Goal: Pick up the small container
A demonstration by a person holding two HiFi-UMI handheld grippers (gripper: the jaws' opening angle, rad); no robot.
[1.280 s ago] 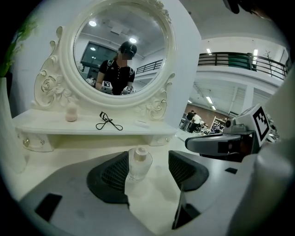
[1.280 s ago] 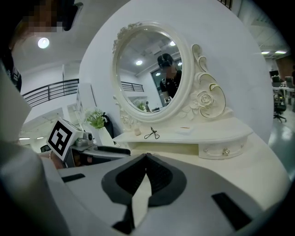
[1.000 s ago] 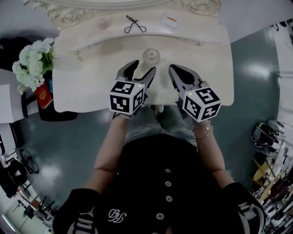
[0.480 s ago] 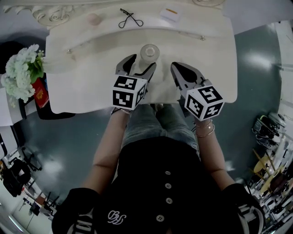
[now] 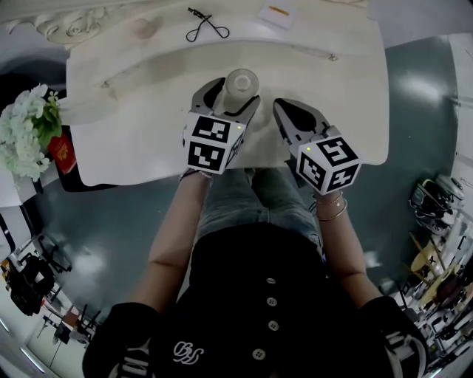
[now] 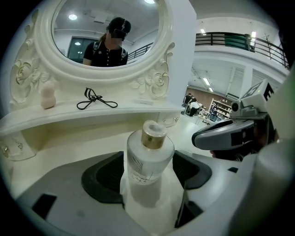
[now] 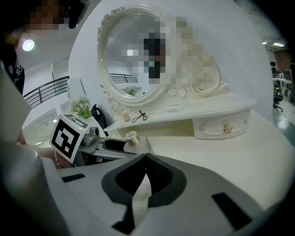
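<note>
Status of task: approach complete, grasp and lift outstanding, in my judgement. The small container [image 5: 241,81], a frosted bottle with a gold collar, stands upright on the worktop [image 5: 133,125], mid-width and somewhat nearer the near edge than the far one. The left gripper [image 5: 231,92] is set around it. In the left gripper view its jaws stand apart, one on each side of the bottle body, and the dark pads lie very close to the glass. Firm contact cannot be confirmed, and the bottle's base appears to rest on the surface. The jaws have yet to close and the lift has yet to be made.

The right gripper [image 5: 284,111] hovers just beside the left one, toward the right half of the near edge. Its jaws are together and hold nothing.

Surroundings:
- Along the raised far edge lie an eyelash curler [image 5: 207,22], a pink sponge [image 5: 142,28] toward the far left corner, and a small white box [image 5: 277,13] toward the right.
- An ornate mirror [image 6: 108,32] rises behind them.
- White flowers [image 5: 26,133] stand off the left edge.

Obstructions: none on the worktop near the container. The only close neighbour is the right gripper, which could be brushed if the lift swings rightward. The frosted glass is likely smooth, so a light grip may slip.
</note>
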